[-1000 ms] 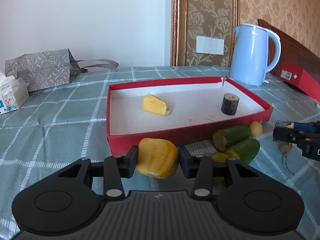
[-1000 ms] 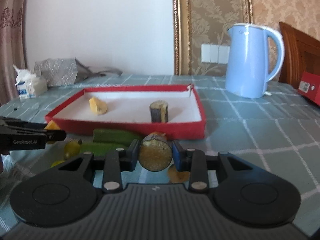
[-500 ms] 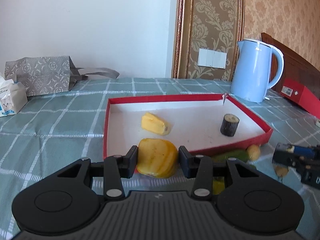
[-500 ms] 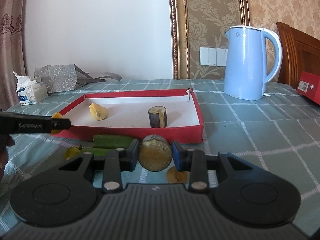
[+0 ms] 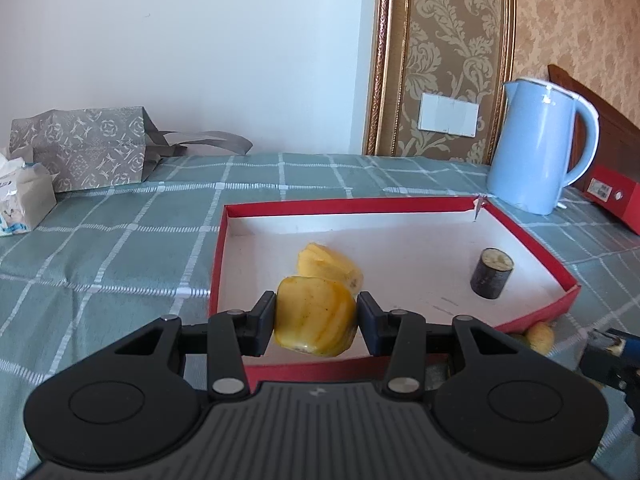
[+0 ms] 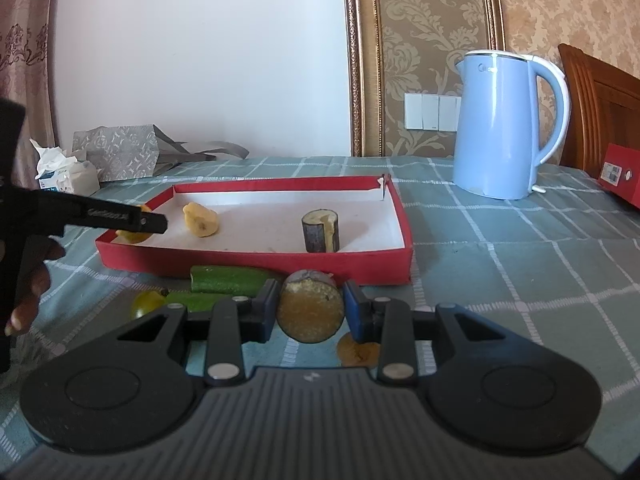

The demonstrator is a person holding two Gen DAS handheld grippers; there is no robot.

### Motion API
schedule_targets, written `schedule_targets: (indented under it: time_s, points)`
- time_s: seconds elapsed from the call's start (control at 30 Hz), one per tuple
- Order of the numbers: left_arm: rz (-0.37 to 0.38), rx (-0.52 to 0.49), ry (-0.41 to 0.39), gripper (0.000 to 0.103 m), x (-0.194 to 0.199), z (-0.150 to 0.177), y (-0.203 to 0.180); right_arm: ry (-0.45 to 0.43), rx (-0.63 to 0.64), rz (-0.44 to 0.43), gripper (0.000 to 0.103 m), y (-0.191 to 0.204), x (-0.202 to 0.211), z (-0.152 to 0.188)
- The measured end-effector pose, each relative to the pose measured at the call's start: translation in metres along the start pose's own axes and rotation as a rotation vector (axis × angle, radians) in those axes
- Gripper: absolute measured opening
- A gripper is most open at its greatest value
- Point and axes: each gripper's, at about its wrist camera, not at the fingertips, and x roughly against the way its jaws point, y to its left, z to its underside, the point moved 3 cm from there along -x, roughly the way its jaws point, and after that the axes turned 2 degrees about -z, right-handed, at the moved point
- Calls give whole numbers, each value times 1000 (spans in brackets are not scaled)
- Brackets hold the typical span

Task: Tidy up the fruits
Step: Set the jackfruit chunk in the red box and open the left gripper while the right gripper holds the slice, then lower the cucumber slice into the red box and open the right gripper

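Observation:
My left gripper (image 5: 316, 320) is shut on a yellow fruit chunk (image 5: 315, 316) and holds it above the near left part of the red tray (image 5: 344, 206). In the tray lie another yellow piece (image 5: 332, 266) and a dark cylinder piece (image 5: 491, 274). My right gripper (image 6: 310, 312) is shut on a round dark-skinned fruit slice (image 6: 310, 312), in front of the tray (image 6: 256, 258). The left gripper (image 6: 120, 218) shows there over the tray's left corner. Two green pieces (image 6: 228, 280) and a small yellow fruit (image 6: 148, 304) lie on the cloth.
A blue kettle (image 6: 504, 124) stands behind the tray on the right. A red box (image 6: 622, 178) is at the far right. A grey gift bag (image 5: 84, 152) and a tissue pack (image 5: 22, 200) sit at the back left. A small brown piece (image 6: 358, 354) lies under my right gripper.
My left gripper has lifted the yellow chunk and carried it forward over the tray's near edge. My right gripper has risen a little with its slice.

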Motion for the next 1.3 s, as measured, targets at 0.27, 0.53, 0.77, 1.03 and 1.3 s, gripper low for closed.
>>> schedule_targets:
  time_s: [0.27,0.53,0.77,1.03,1.3]
  points:
    - [-35,-20,57,43,-30,-4,-3,10,6,-1,32,2,-2,0]
    - [-67,-5,36,82,-32,-3,1,24,20,-2,32,3,-5,0]
    - [-89,-21,25,83,-25,-2,2,29,23,2,32,3,-7,1]
    - [-70,-15,17,83,-12,5,1,34,33,9,32,4,-8,2]
    - [-27,0,-21,83,15,15,5,22,35,12,32,5,-6,2]
